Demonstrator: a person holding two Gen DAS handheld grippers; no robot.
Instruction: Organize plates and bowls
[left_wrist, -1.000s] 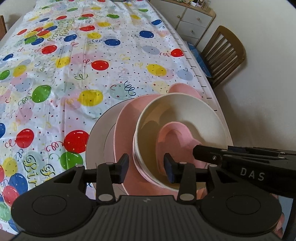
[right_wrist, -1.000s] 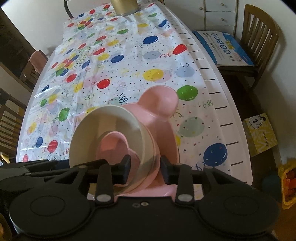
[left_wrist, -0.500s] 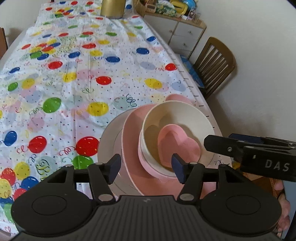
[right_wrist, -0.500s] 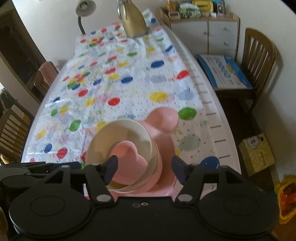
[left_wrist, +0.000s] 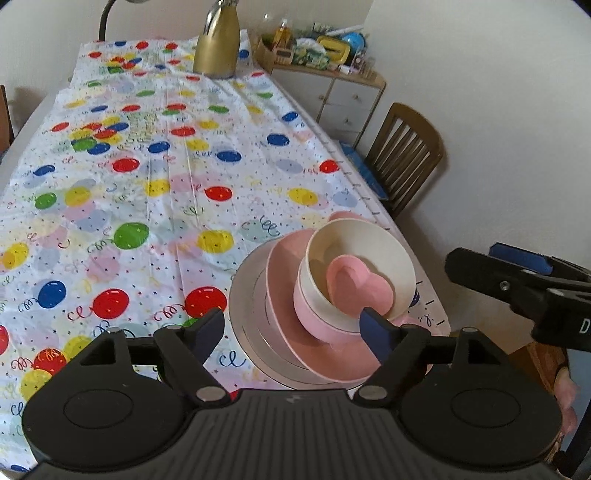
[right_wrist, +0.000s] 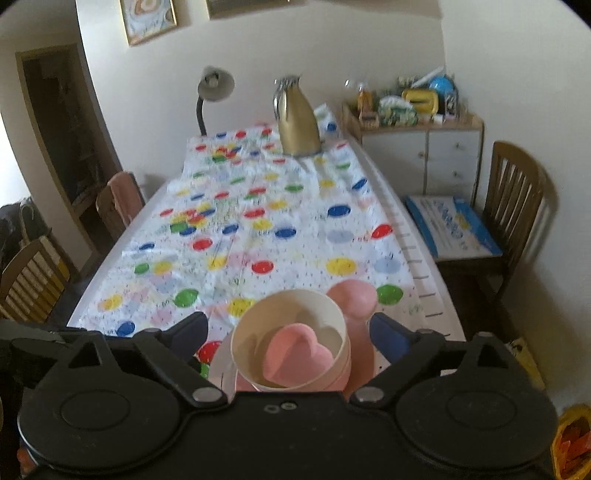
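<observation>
So we've got the worktop (left_wrist: 155, 155) under a balloon-print cloth (left_wrist: 110, 206), mostly bare on the left side. Our left hand-held gripper (left_wrist: 291, 326) sits low in its own view with the jaws spread wide. They've just been opening, and nothing is pinched between them; the stack only shows through the gap, farther off.

Moving right, the stack sits near the right edge of the worktop at our end. At the bottom is a white plate (left_wrist: 243, 314), on it a pink plate (left_wrist: 284, 266) with a round ear (right_wrist: 352, 295) poking out at the far side. On that sits a pink bowl (left_wrist: 314, 314), with a cream bowl (left_wrist: 354, 236) nested in it, and a pink heart dish (left_wrist: 356, 284) lying tilted inside the cream one.

Our right hand-held gripper (right_wrist: 290, 330) is also spread wide, jaws just been opening. The bowls sit between the fingers in its view, but the pads aren't touching them. From the left camera it shows at the right edge, off the stack.

Far end of the worktop: a gold jug (left_wrist: 218, 48) and a lamp (right_wrist: 214, 88) behind it. Off to the right there's a cabinet (left_wrist: 343, 96) with clutter on top and a wooden chair (left_wrist: 402, 155) with a blue-and-white pack (right_wrist: 450, 225) on its seat.
</observation>
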